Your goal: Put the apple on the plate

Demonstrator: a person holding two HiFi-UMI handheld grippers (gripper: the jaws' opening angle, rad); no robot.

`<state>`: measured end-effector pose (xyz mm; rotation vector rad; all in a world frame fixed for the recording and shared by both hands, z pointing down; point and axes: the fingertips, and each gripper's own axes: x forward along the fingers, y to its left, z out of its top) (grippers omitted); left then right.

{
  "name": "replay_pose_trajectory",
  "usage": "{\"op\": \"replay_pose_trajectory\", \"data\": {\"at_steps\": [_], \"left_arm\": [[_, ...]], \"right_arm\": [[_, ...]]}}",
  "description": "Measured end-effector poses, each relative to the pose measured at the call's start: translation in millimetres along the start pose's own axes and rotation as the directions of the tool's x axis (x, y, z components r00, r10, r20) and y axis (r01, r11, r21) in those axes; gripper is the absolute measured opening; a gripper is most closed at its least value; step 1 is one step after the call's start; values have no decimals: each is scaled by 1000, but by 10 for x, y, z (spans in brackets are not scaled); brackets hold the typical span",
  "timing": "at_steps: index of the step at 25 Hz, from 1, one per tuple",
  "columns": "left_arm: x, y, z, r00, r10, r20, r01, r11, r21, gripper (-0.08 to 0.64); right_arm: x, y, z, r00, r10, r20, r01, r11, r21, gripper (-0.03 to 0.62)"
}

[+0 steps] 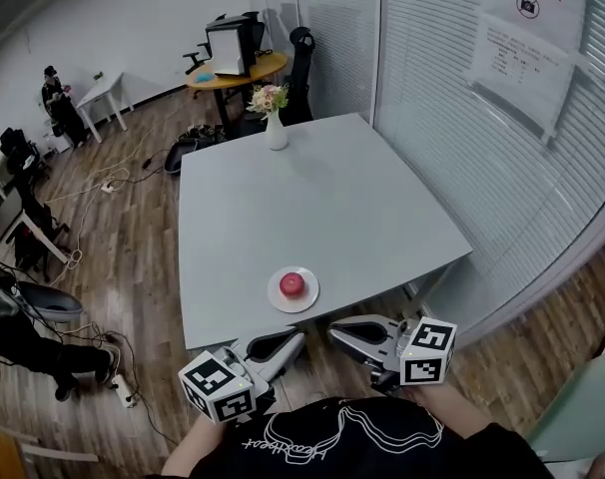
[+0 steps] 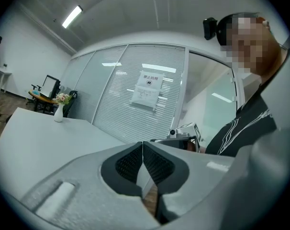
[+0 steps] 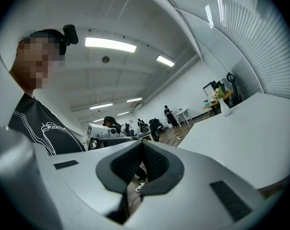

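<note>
A red apple (image 1: 292,284) rests on a small white plate (image 1: 309,298) near the front edge of the grey table (image 1: 322,198). Both grippers hang in front of the person's chest, off the table and below its front edge, pointing toward each other. My left gripper (image 1: 295,339) is shut, pads pressed together with nothing between them (image 2: 143,147). My right gripper (image 1: 337,329) is shut and empty too (image 3: 142,147). Neither gripper view shows the apple or the plate.
A white vase of flowers (image 1: 274,120) stands at the table's far edge. A glass wall with blinds (image 1: 462,88) runs along the right side. Left of the table are wooden floor, cables (image 1: 113,183), chairs and a person (image 1: 23,342).
</note>
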<state>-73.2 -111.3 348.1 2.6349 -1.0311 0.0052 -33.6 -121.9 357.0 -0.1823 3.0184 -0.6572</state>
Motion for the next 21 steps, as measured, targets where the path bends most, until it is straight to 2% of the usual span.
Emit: {"op": "replay_pose_trajectory", "data": {"at_steps": [21], "left_arm": [[178,-166,72,1000,-28,-10,28,1000,14,17]], "right_arm": [[-239,16,94,998,-45,39,46,999,-14,8]]}}
